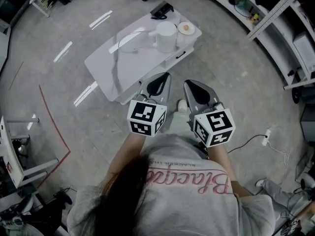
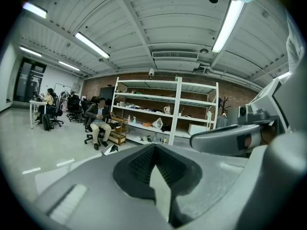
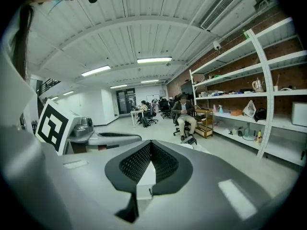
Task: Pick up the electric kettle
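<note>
The electric kettle (image 1: 166,36), a white cylinder, stands near the far right corner of a small white table (image 1: 106,65) in the head view. Beside it lies a round white disc with an orange centre (image 1: 186,29). My left gripper (image 1: 158,78) and right gripper (image 1: 193,86) are held side by side close to my chest, short of the table's near edge and well apart from the kettle. Both point out over the room. The left gripper (image 2: 152,150) and the right gripper (image 3: 150,145) have their jaws shut with nothing between them. Neither gripper view shows the kettle.
A black object (image 1: 161,10) lies at the table's far edge. Long shelving (image 1: 275,28) runs along the right. A white power strip and cable (image 1: 267,134) lie on the floor at right. A seated person (image 2: 98,121) is by the shelves.
</note>
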Tool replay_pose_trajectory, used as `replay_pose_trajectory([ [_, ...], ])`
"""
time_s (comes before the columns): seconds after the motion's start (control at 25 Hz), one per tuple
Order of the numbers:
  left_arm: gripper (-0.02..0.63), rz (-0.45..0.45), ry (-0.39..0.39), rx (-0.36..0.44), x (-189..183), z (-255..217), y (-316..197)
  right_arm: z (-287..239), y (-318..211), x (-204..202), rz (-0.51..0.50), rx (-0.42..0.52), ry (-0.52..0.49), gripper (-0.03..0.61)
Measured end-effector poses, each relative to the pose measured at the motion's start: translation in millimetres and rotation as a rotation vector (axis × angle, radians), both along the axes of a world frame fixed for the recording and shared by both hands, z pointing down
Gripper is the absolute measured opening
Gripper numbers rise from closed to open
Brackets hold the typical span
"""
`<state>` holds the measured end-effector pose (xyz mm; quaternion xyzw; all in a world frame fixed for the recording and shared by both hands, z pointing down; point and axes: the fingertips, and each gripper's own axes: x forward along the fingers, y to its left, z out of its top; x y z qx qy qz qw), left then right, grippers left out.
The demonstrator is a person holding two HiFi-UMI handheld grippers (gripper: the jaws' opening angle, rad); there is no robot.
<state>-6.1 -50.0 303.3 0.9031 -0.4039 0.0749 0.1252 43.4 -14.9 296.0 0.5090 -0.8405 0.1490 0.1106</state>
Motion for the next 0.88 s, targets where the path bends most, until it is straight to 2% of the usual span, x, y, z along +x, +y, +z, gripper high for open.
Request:
replay_pose_trajectory([
  [0.28, 0.000, -0.054, -0.025, -0.018, 33, 9, -78, -5, -84, 38, -0.050, 0.005, -0.040, 0.021],
  [0.52, 0.000, -0.158, -0.026, -0.013, 51, 9, -140, 0, -153, 69, -0.117, -0.009, -0.039, 0.021],
  [0.88, 0.000, -0.315, -0.013, -0.013, 60, 16, -190, 4, -223, 91, -0.246, -0.023, -0.029, 0.021],
])
